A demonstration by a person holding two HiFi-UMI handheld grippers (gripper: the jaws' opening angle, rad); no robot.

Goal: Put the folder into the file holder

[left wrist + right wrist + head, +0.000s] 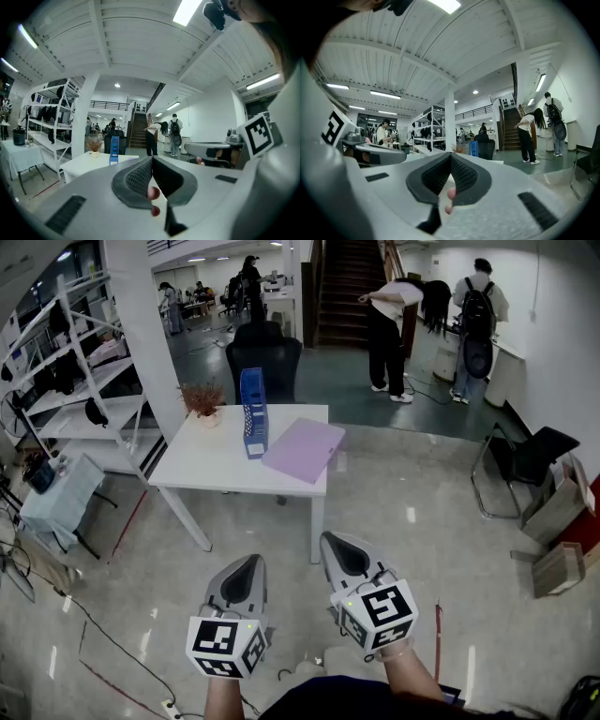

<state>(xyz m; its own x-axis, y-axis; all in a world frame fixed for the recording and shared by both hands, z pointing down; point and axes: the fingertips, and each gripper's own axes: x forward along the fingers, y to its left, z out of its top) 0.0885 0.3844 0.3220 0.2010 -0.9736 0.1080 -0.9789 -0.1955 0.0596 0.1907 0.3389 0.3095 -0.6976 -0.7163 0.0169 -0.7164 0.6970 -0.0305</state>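
- Nearest to us, the left gripper (248,568) has its fingers (137,178) clenched tip to tip, with nothing between them.
- Just beside it, the right gripper (336,549) is the same: its fingers (465,176) are pressed together and empty.
- Both pairs of fingers hang over the floor (403,512), well short of the bench (202,465), and point towards it.
- Ahead of the right fingers, the purple folder (303,448) lies flat on the bench, untouched.
- Ahead of the left fingers, the blue file holder (253,413) stands upright just beside the folder's left corner. We cannot tell whether the two touch, and we cannot see into the holder from here.
- We judge the task not yet begun. We have to close in on the bench, open a pair of fingers, grasp the folder, stand it on edge and slide it into the file holder.
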